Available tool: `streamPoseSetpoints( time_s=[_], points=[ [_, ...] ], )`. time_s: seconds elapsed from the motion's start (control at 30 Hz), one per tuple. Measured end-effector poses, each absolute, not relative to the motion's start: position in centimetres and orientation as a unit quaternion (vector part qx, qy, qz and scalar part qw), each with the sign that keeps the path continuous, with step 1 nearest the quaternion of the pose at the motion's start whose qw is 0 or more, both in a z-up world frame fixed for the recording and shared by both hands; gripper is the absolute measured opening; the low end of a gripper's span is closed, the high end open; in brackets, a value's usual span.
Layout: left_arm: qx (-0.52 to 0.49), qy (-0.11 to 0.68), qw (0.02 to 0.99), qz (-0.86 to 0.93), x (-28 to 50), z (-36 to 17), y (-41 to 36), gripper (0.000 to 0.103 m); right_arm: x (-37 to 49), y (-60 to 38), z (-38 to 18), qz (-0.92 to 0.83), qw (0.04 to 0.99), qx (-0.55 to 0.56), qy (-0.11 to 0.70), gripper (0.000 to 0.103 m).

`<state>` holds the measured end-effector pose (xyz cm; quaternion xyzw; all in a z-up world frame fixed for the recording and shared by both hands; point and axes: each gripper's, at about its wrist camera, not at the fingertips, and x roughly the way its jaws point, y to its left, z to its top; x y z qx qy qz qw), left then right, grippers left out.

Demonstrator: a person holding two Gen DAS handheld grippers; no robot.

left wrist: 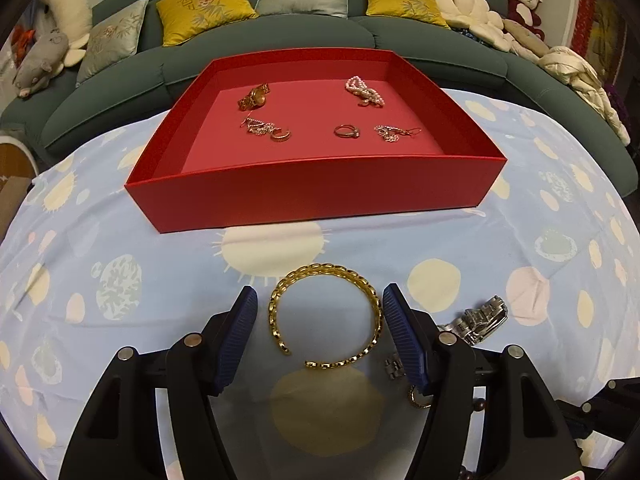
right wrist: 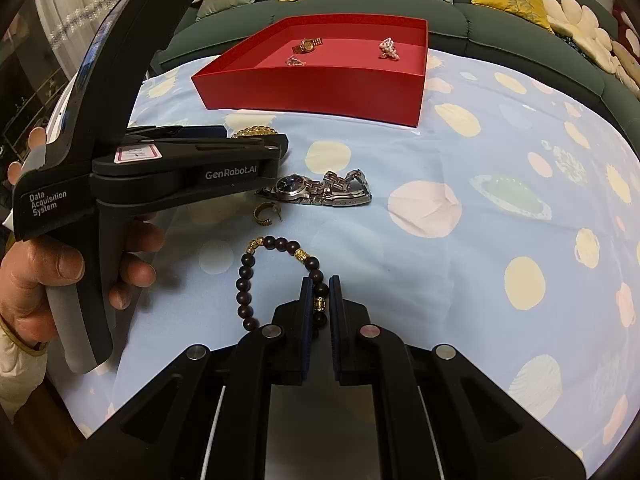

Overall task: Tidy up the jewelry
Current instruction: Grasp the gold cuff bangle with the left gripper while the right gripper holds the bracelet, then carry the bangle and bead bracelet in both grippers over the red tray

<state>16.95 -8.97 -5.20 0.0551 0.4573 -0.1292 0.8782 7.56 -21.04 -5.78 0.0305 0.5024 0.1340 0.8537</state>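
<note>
Straddling the gold bangle (left wrist: 326, 316) with jaws apart, pads clear of it, the left gripper (left wrist: 320, 334) sat near the red tray (left wrist: 316, 194); the right gripper (right wrist: 321, 306) pinched the bead bracelet (right wrist: 276, 276), farther from that tray.

Place: a home living room.
Seating: a curved green sofa (left wrist: 304, 40) with yellow and grey embroidered cushions (left wrist: 204, 10).
Soft toys: plush animals (left wrist: 522, 2) at both sofa ends.
Surface: tabletop under a pale blue, dotted cloth (left wrist: 460, 240).
Window: white curtain (right wrist: 76, 4) at left.
</note>
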Motion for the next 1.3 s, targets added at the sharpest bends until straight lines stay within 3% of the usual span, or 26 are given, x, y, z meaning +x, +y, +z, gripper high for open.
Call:
streamPoseSetpoints(
  time_s=[0.5, 0.83, 1.07, 1.3],
  points=[
    [0.04, 0.451, 0.881, -0.135, 16.5, -4.8, -7.9, 0.056, 7.7, -21.0, -4.5, 0.142, 0.862, 0.041, 0.486, 0.007],
    [0.002, 0.4, 0.902, -0.162, 16.0, 4.1, -5.9, 0.056, 9.4, -21.6, 2.9, 0.15, 0.898, 0.064, 0.409, 0.007],
    [0.024, 0.374, 0.914, -0.157, 20.4, 8.8, -6.5, 0.056, 16.3, -22.8, 8.2, 0.148, 0.914, 0.092, 0.366, 0.007],
    [0.014, 0.394, 0.909, -0.133, 27.5, 7.4, -6.8, 0.056, 26.0, -22.0, 7.0, 0.135, 0.909, 0.105, 0.38, 0.007]
  ],
)
